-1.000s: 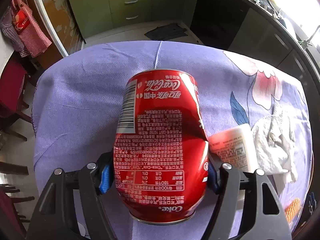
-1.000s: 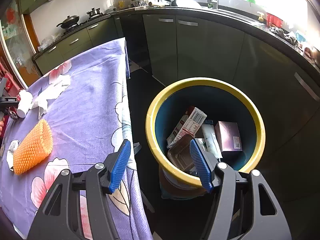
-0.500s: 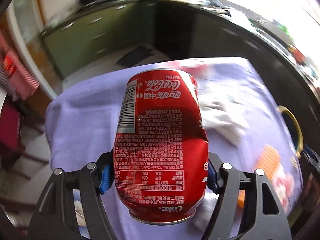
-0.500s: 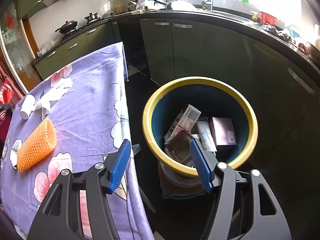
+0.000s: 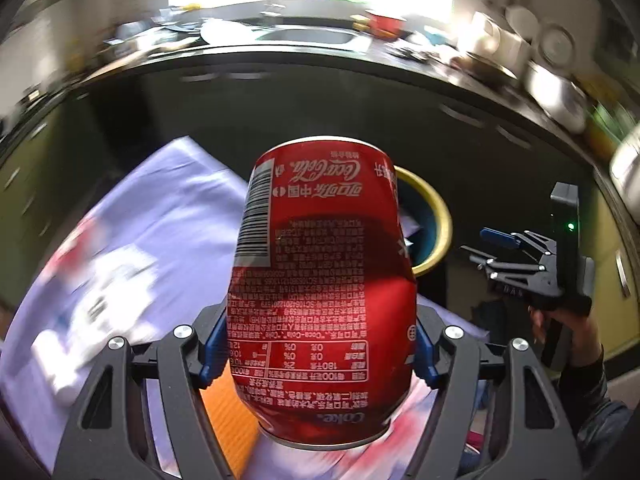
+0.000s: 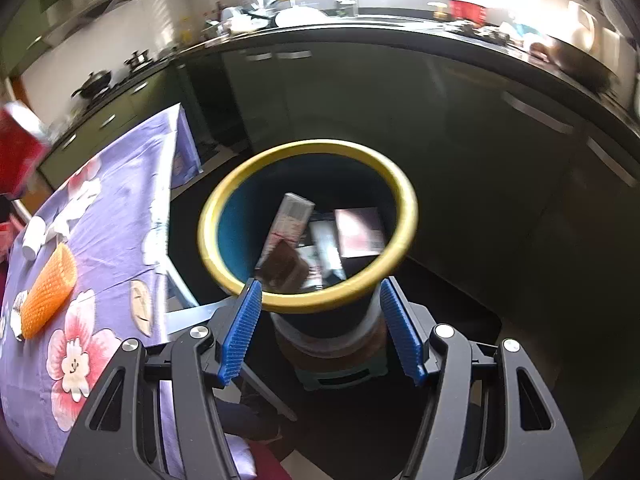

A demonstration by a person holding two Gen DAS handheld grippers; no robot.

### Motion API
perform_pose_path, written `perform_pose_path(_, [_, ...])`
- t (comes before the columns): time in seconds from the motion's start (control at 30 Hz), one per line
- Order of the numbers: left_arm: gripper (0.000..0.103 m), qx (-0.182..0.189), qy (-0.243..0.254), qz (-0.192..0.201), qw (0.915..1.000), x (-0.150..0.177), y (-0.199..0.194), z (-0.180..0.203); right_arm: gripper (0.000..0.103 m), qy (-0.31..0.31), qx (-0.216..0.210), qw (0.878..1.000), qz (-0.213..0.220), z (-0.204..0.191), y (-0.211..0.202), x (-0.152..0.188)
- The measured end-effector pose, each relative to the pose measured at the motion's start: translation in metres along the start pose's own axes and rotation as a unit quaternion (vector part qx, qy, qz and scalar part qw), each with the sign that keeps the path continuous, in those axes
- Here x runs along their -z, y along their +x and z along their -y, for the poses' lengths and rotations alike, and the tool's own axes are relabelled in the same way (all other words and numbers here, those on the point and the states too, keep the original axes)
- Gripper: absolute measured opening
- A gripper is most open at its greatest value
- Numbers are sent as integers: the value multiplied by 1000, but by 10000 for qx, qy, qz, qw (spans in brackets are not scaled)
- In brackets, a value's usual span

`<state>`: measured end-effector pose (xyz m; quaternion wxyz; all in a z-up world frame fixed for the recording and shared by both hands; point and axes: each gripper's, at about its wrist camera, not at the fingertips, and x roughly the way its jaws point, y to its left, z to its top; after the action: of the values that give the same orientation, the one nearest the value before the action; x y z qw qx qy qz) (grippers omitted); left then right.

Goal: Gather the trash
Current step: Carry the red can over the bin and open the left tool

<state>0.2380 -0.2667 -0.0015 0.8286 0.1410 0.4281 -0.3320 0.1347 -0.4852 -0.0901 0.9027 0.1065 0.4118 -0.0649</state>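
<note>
While the left hand-held gripper [image 5: 320, 344] clamps the cola can [image 5: 320, 280], the bin [image 6: 308, 224] sits beside the table [image 6: 120, 200]

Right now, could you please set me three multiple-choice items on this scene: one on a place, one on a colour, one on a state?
1. Where does the orange mesh sleeve lie?
A. in the bin
B. on the tablecloth
C. on the counter

2. What colour is the bin rim?
A. yellow
B. red
C. white

3. What is the left gripper doing?
A. standing open and empty
B. clamping a carton
C. clamping a dented red can

Answers:
1 B: the sleeve rests on the purple flowered cloth.
2 A: a yellow ring tops the blue inside.
3 C: both blue pads press the can's sides.
</note>
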Motion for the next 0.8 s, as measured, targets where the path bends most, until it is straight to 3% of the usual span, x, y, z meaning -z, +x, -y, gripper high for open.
perform_pose_path(0.23, [68, 275, 279, -538, 9978, -55, 110, 45, 61, 305, 17, 9995, 72, 26, -8, 6])
perform_pose_path(0.43, [69, 193, 95, -623, 9978, -75, 165, 54, 62, 470, -17, 9989, 77, 35, -11, 10])
perform_pose_path(0.57, [74, 268, -99, -497, 9984, -74, 153, 45, 63, 468, -12, 9989, 48, 35, -13, 15])
perform_pose_path(0.8, [83, 255, -192, 198, 9993, -35, 63, 26, 63, 436, -116, 9990, 9, 24, -10, 17])
